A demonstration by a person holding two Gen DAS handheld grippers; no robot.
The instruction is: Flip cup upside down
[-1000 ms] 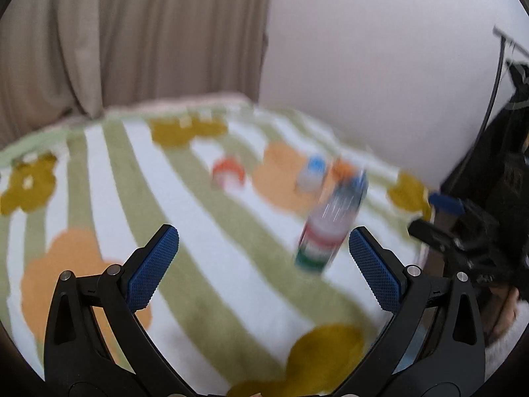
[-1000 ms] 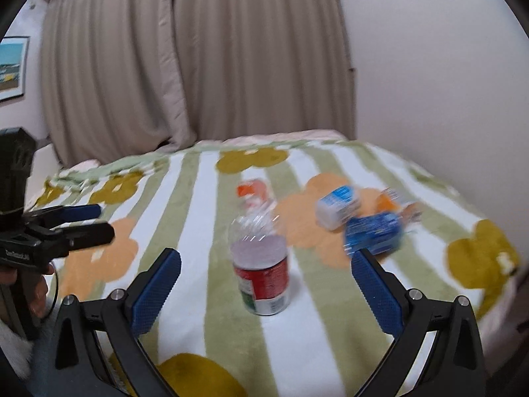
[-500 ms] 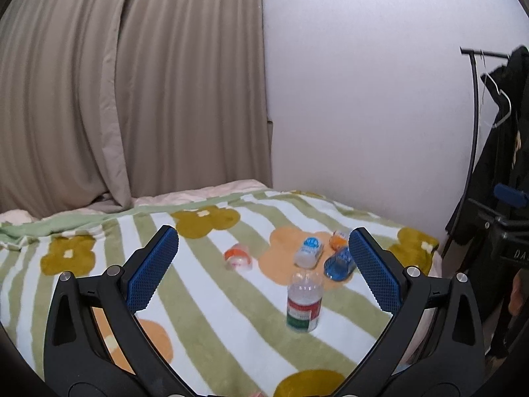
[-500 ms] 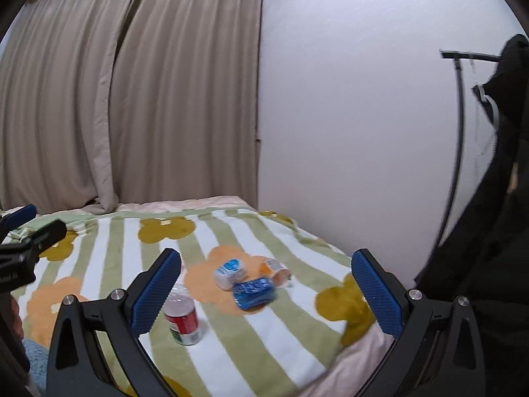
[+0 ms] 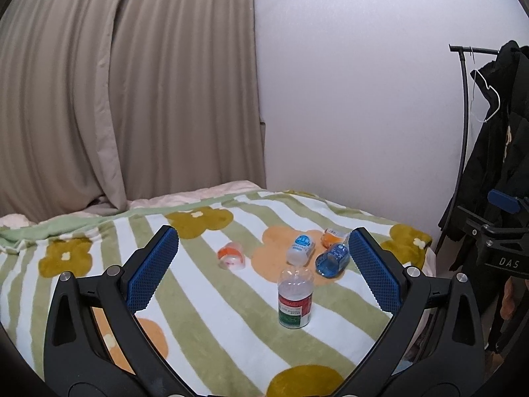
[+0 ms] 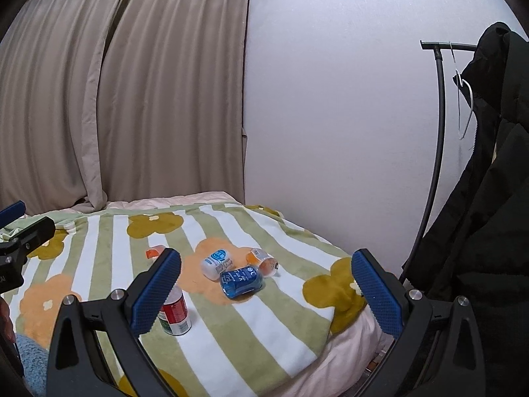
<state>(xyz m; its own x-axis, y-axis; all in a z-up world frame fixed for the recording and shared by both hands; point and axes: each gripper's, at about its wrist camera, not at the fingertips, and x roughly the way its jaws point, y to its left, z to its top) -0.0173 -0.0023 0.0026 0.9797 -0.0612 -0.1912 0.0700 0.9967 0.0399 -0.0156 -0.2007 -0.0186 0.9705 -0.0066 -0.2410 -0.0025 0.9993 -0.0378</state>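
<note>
A clear plastic cup [image 5: 295,301] with a red and green label stands on the striped flower blanket [image 5: 205,324]; in the right wrist view this cup [image 6: 174,312] is partly hidden by one finger. Which end is up I cannot tell. My left gripper [image 5: 263,241] is open and empty, held well back from and above the cup. My right gripper [image 6: 266,261] is open too, nothing between its blue pads, also far from the cup. A blue cup [image 5: 332,259] and a white-and-blue cup [image 5: 300,248] lie on their sides behind it.
An orange cup [image 5: 332,235] and an orange-and-white cup [image 5: 231,256] also lie on the blanket. Beige curtains [image 5: 132,99] and a white wall [image 5: 363,99] back the bed. A rack with a black coat [image 6: 489,198] stands right of the bed's corner [image 6: 330,327].
Both grippers have pulled back and risen away from the bed, so the cups look much smaller. The labelled cup stands in the same spot.
</note>
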